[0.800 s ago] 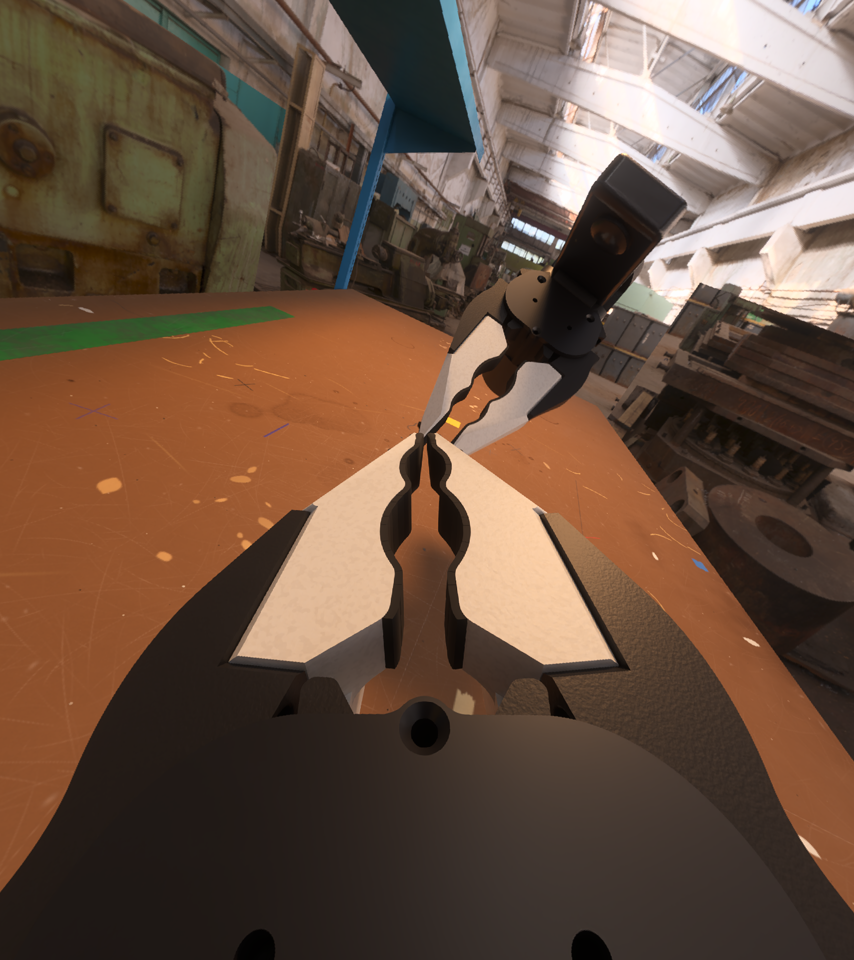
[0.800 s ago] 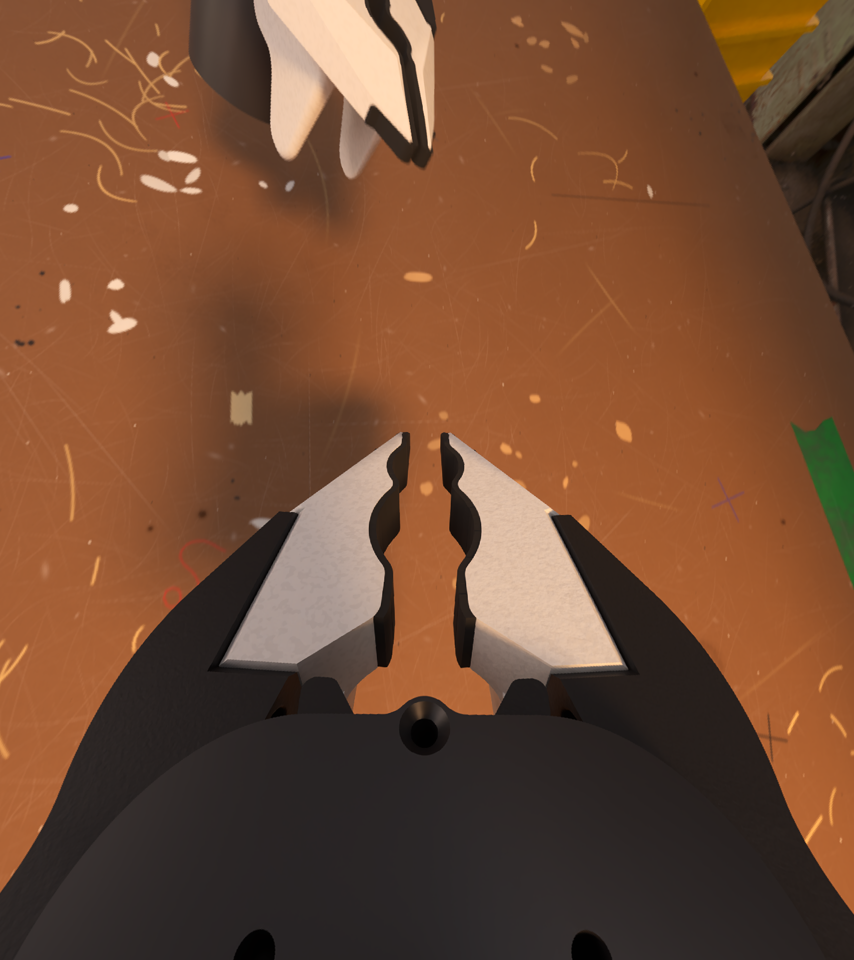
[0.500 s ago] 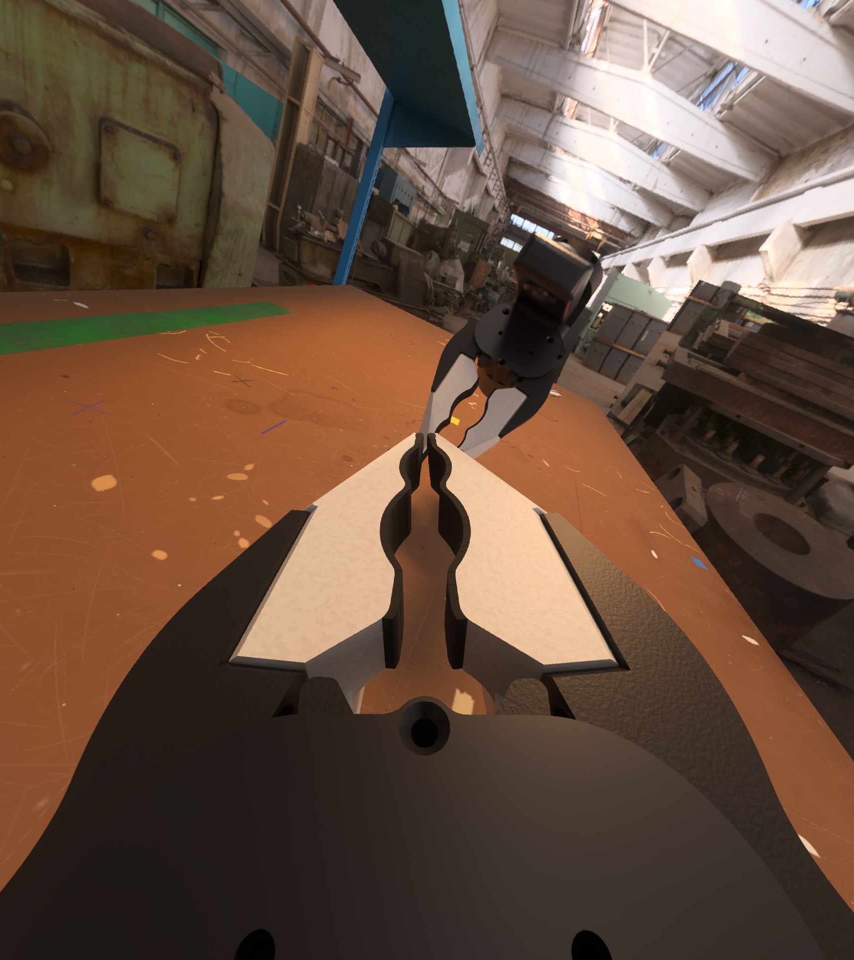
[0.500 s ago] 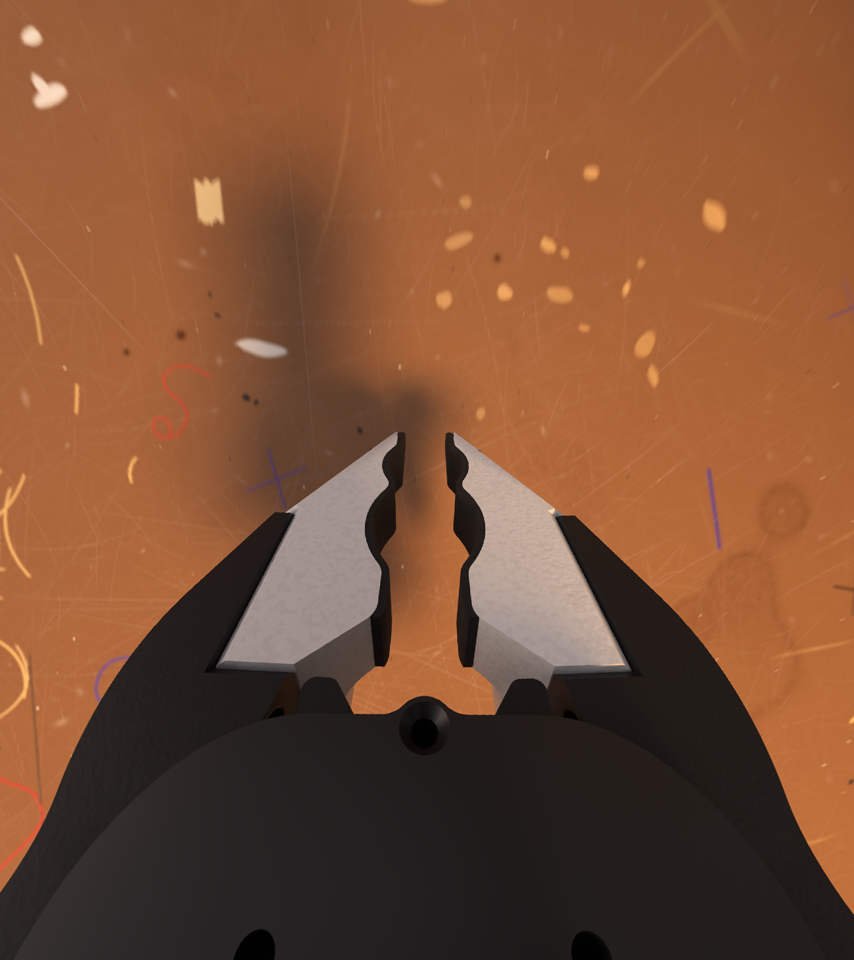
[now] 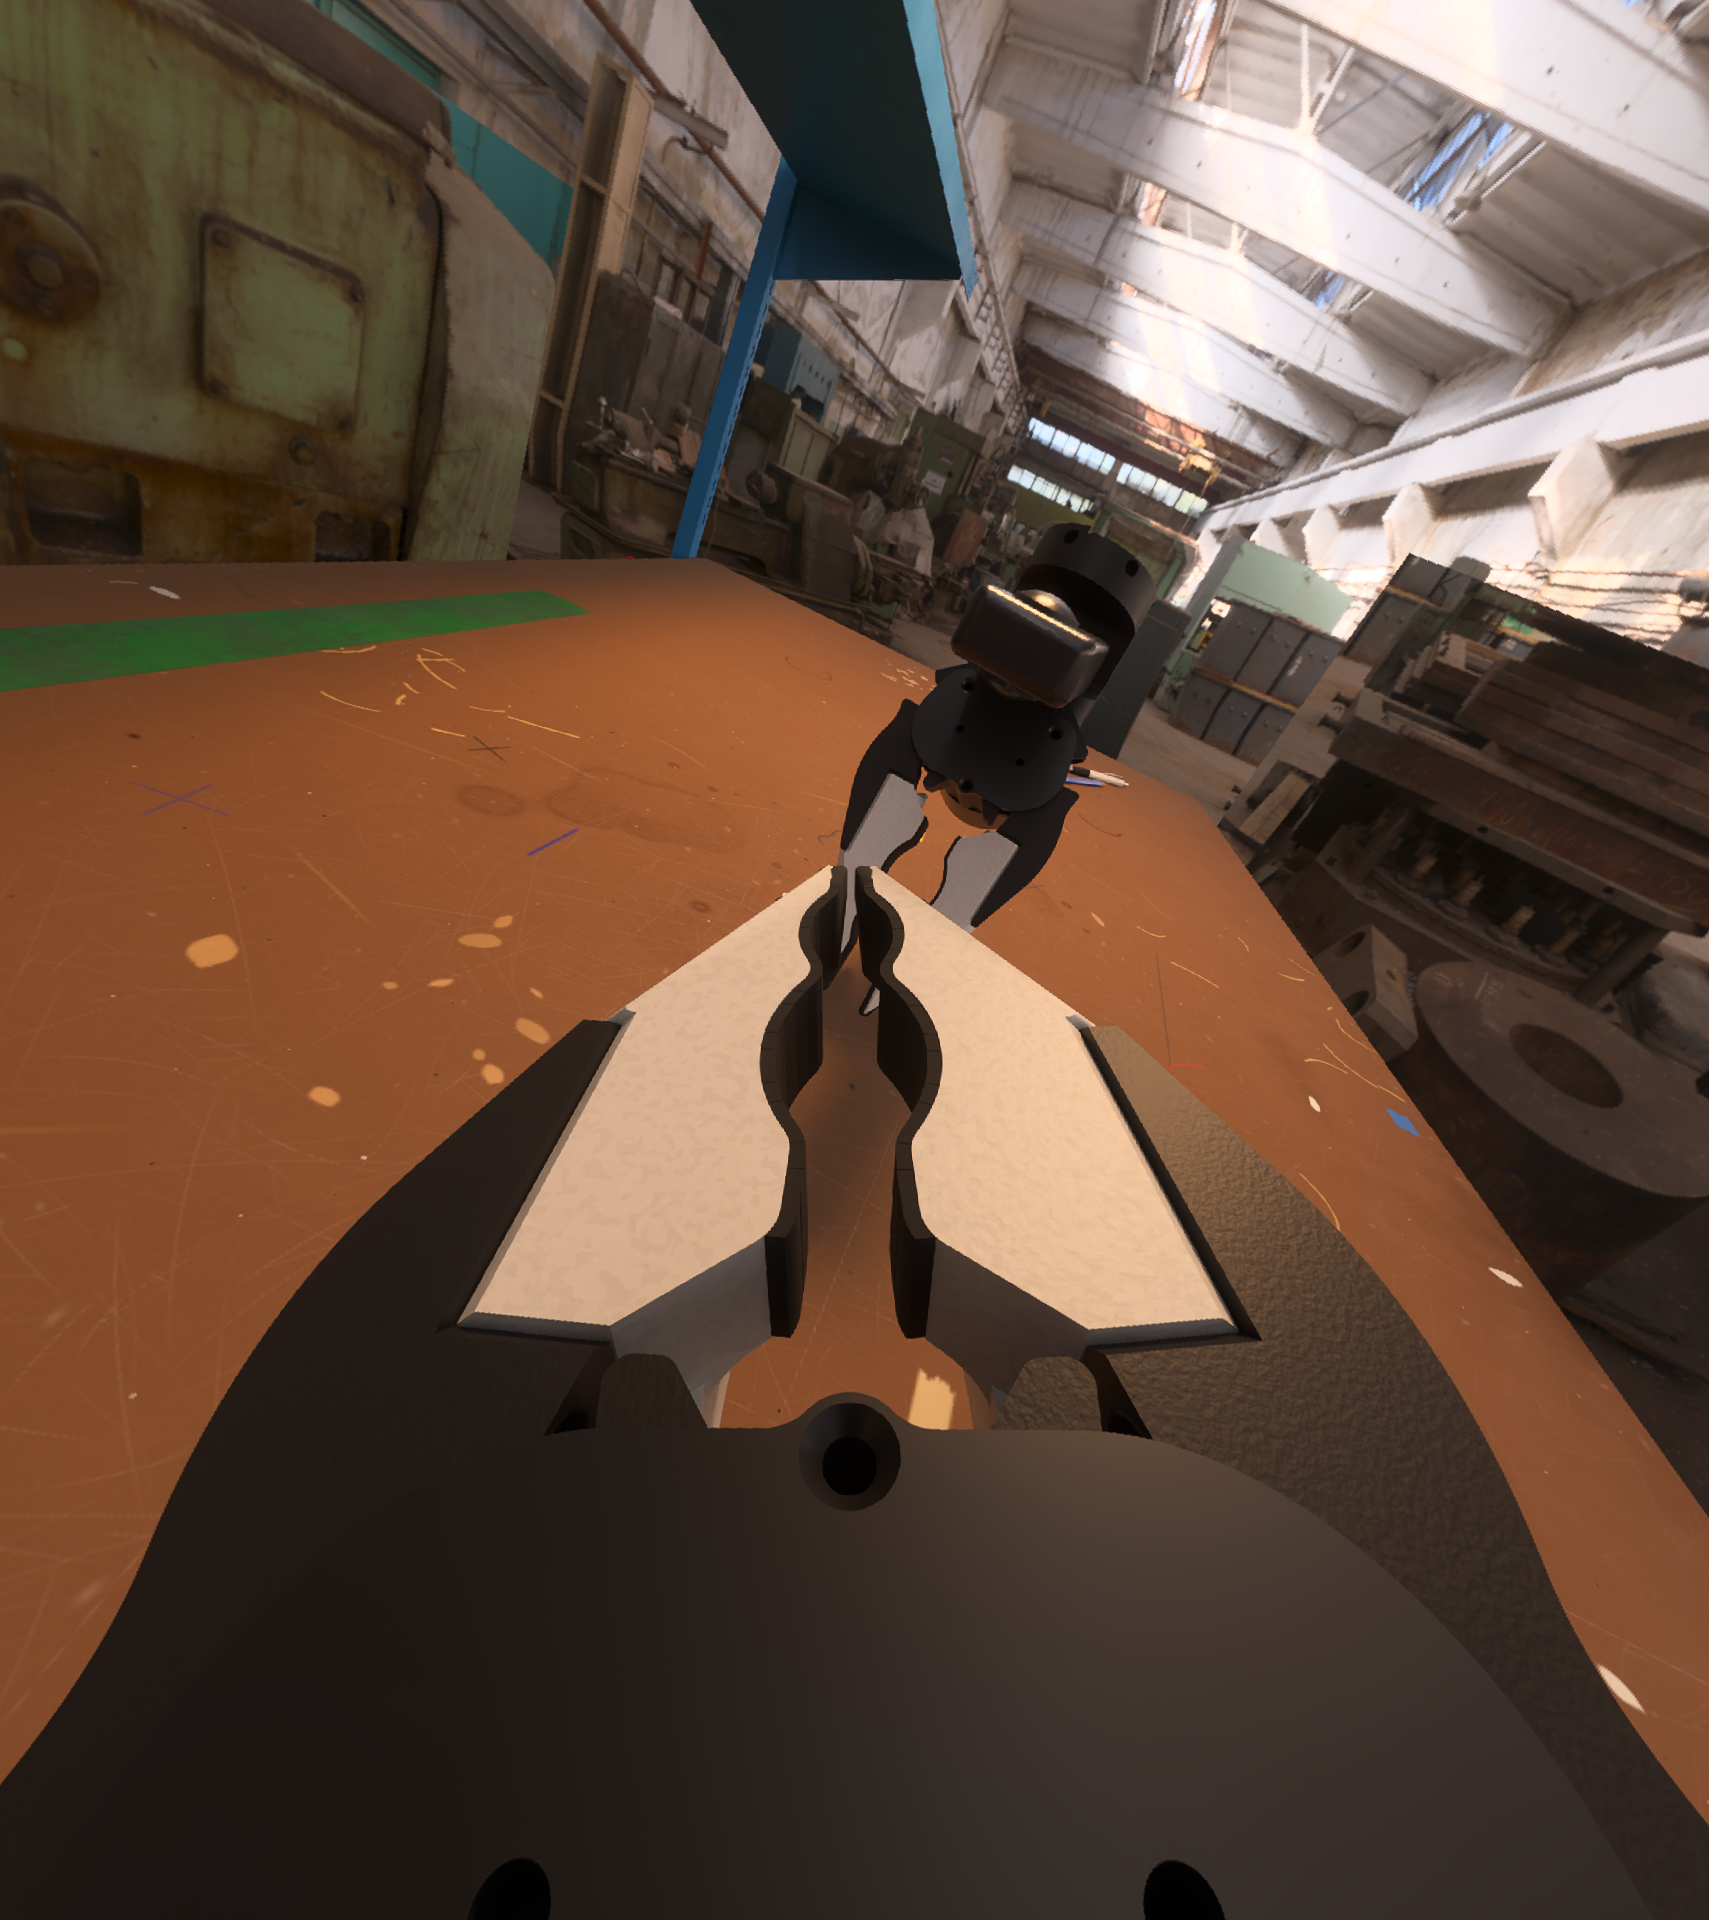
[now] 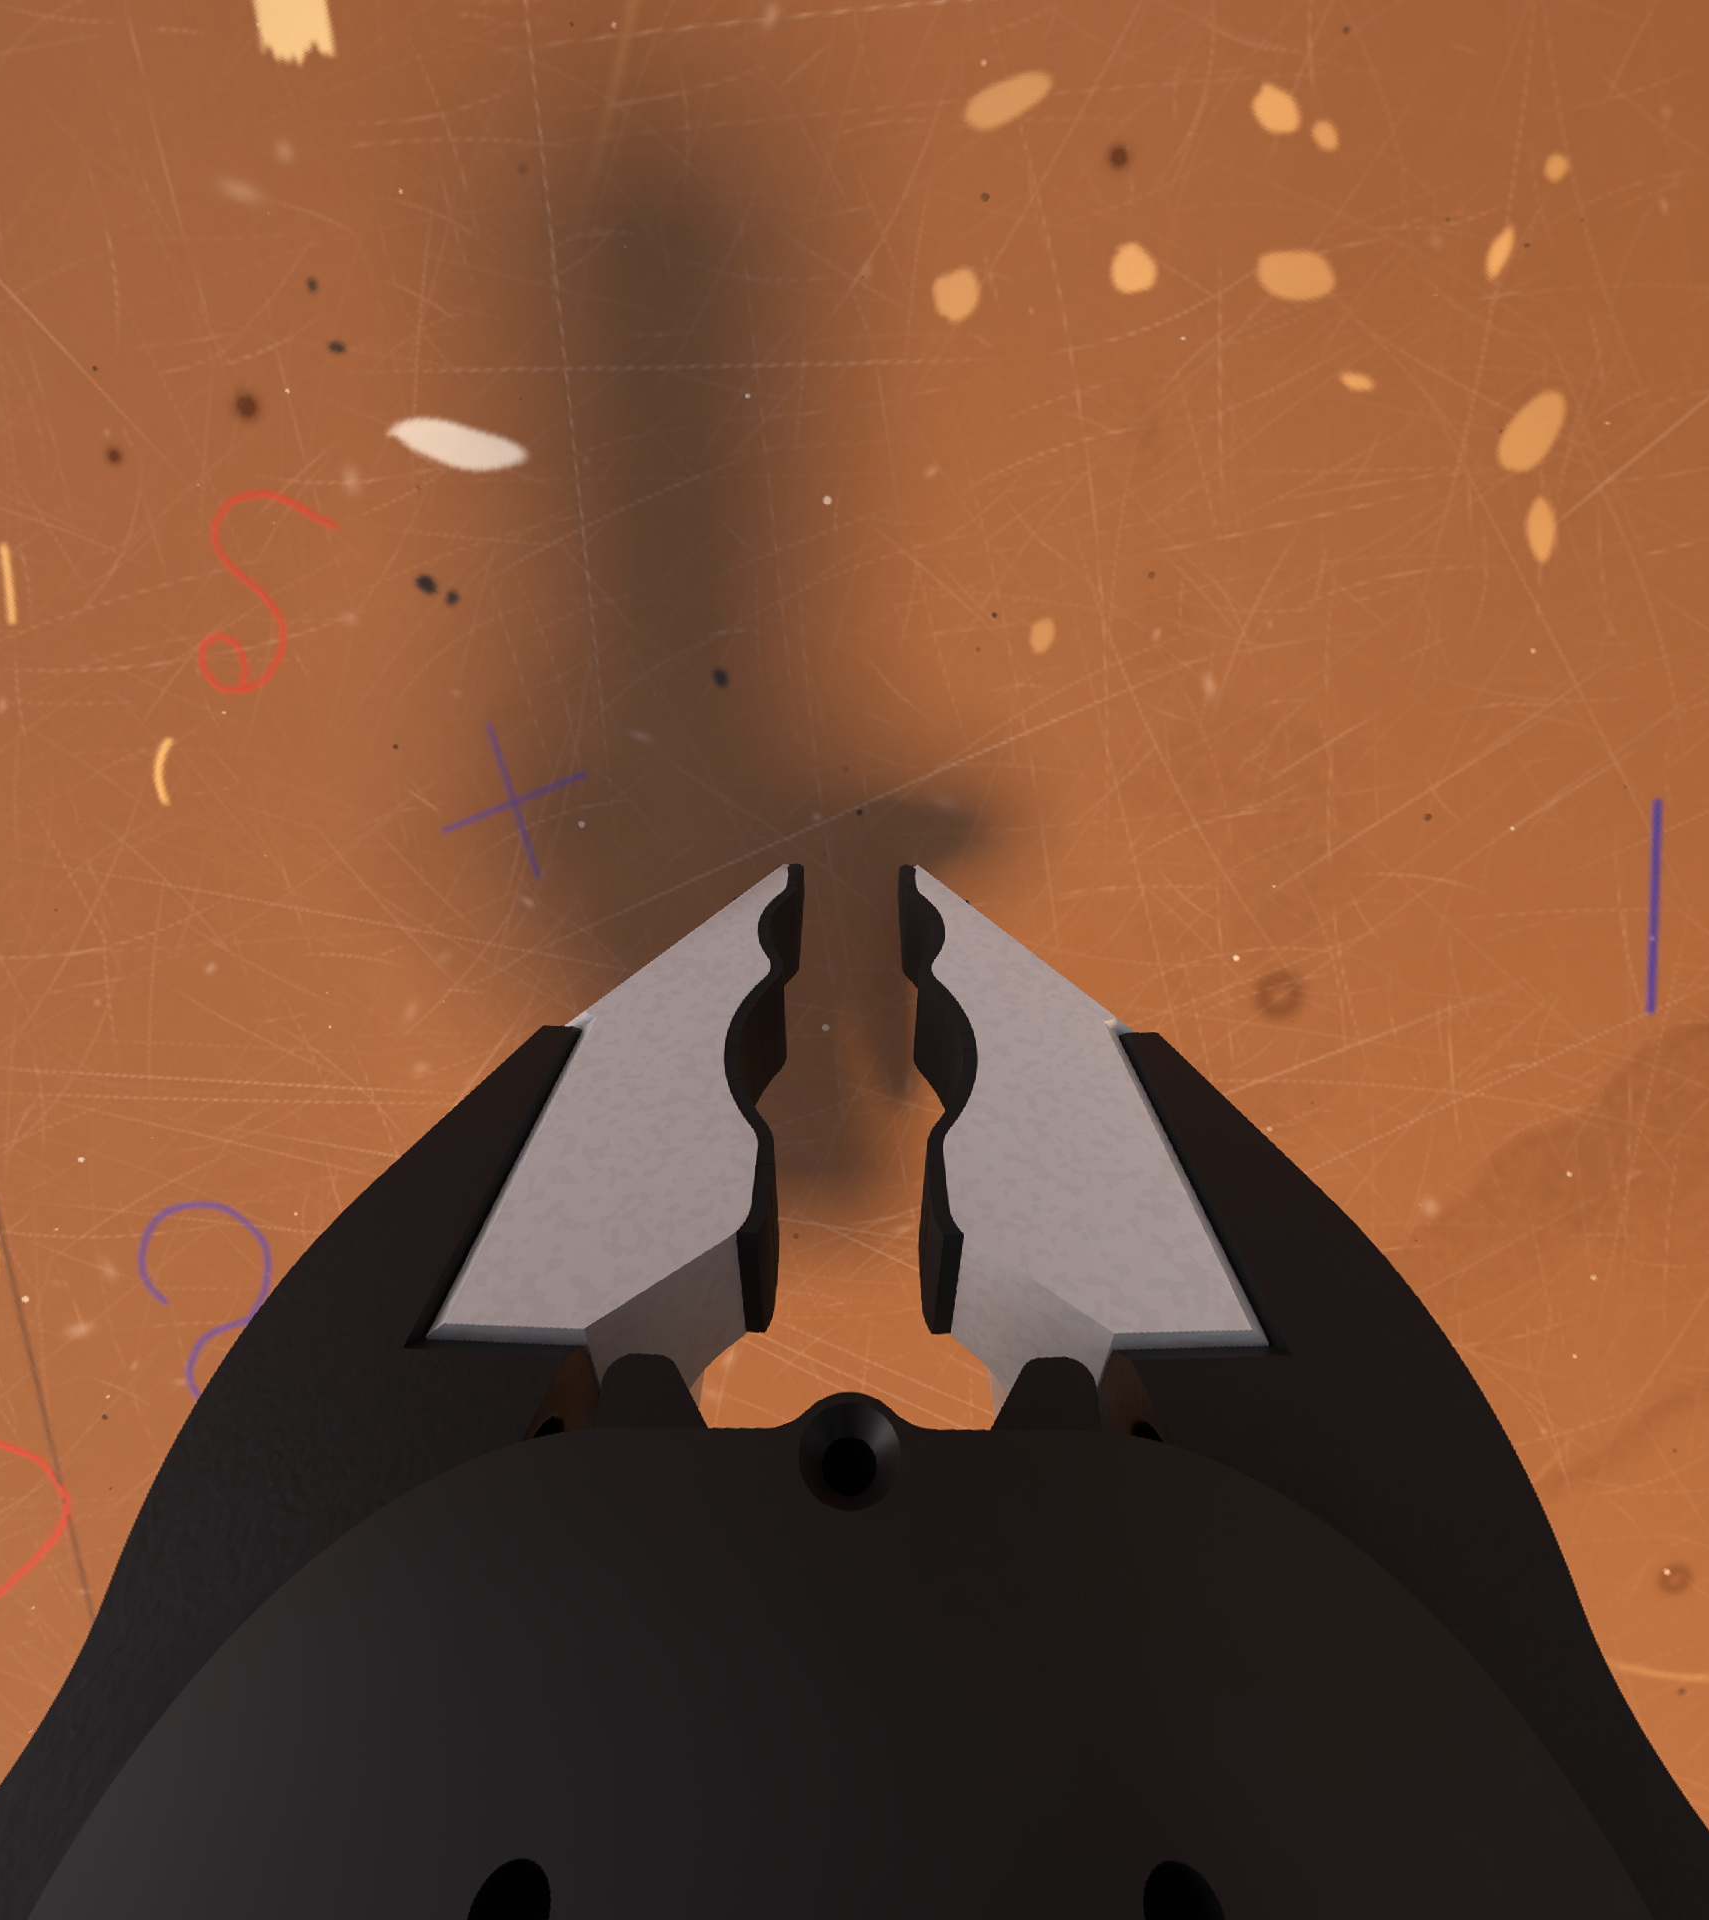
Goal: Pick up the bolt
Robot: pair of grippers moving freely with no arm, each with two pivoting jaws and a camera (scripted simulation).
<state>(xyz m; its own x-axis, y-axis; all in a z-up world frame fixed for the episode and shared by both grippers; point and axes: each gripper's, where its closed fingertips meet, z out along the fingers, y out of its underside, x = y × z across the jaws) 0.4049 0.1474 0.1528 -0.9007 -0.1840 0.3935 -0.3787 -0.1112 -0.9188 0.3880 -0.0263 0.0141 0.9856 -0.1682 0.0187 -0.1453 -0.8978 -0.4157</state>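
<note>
I see no bolt that I can name in either view. My left gripper (image 5: 850, 878) is shut and empty, hovering low over the orange-brown table (image 5: 310, 935). My right gripper (image 5: 917, 883) shows just beyond the left fingertips, pointing down at the table. In its own view the right gripper (image 6: 850, 873) has a narrow gap between its jaws, holds nothing, and sits close above the scratched table (image 6: 1245, 727) and its own shadow. A small pale and blue sliver (image 5: 1094, 777) lies behind the right gripper; I cannot tell what it is.
A green strip (image 5: 206, 634) runs along the table's far left. The table's right edge (image 5: 1349, 1049) drops to a workshop floor with a round metal block (image 5: 1556, 1122). Paint specks and scribbles mark the surface.
The right gripper has moved away from the left one and down towards the table, and its jaws have widened slightly. The left gripper has left the right wrist view. The left gripper has barely moved.
</note>
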